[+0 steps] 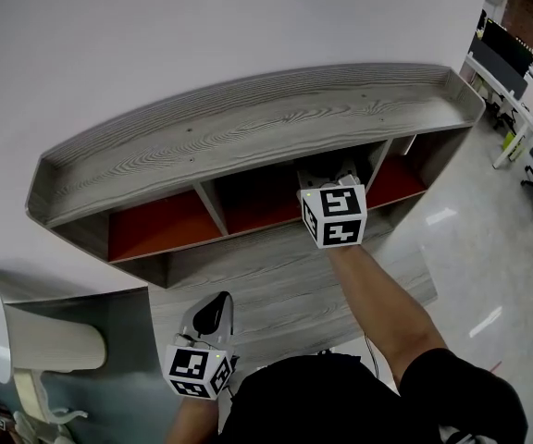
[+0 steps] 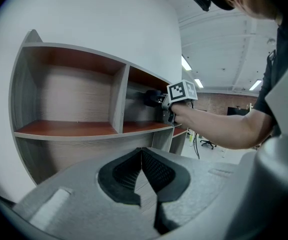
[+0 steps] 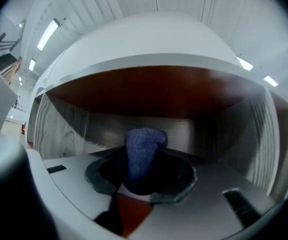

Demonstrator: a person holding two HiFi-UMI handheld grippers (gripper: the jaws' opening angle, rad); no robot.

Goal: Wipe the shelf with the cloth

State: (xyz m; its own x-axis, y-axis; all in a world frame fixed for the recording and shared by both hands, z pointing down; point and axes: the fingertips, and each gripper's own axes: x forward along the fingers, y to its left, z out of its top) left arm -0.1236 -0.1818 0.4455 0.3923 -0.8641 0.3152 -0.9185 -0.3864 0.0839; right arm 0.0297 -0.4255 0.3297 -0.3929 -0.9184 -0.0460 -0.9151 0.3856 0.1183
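right tongs (image 3: 143,179): clamped on the blue cloth (image 3: 144,151), which stands bunched between the jaws | position: inside the middle compartment of the grey shelf (image 1: 248,128), over its red floor | left tongs (image 2: 143,154): pads closed tip to tip, nothing between them, held low in front of the shelf

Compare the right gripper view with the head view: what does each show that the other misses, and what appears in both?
Only the right gripper view shows the blue cloth, pinched in the right claw, and the compartment ceiling, dark red, close overhead. Only the head view shows the top board of the shelf from above, the left claw held low and away from the shelf, and the office floor. Both show the shelf's grey wood grain and red lining.
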